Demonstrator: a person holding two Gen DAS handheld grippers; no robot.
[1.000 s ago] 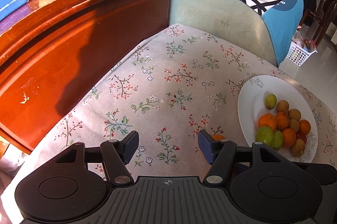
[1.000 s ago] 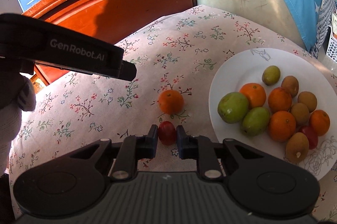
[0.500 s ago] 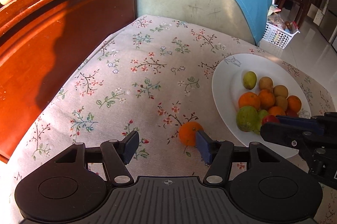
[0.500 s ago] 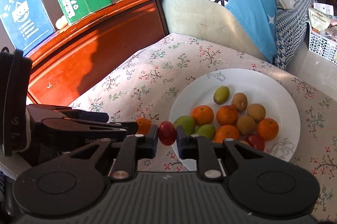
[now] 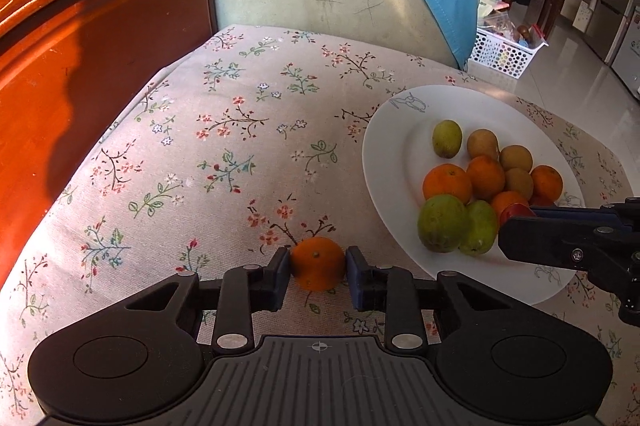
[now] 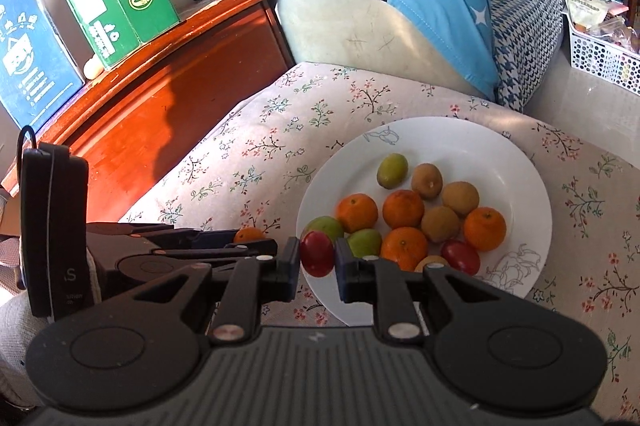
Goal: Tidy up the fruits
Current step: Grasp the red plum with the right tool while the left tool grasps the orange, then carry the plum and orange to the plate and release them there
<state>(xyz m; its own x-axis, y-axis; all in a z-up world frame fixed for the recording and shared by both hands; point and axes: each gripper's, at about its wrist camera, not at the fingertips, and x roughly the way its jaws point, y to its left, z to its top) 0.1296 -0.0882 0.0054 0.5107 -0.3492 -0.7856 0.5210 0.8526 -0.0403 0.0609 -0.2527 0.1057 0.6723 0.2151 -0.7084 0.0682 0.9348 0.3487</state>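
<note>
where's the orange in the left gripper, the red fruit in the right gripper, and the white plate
orange (image 5: 317,263), left wrist view, centre of its peel between the closing jaws
red fruit (image 6: 317,253), right wrist view, middle of its skin
white plate (image 6: 516,161), right wrist view, bare far-right rim

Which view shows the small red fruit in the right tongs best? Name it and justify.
The right wrist view: the red fruit sits centred and fully lit between the right tongs. The left wrist view shows only a red sliver behind those tongs, over the plate.
</note>
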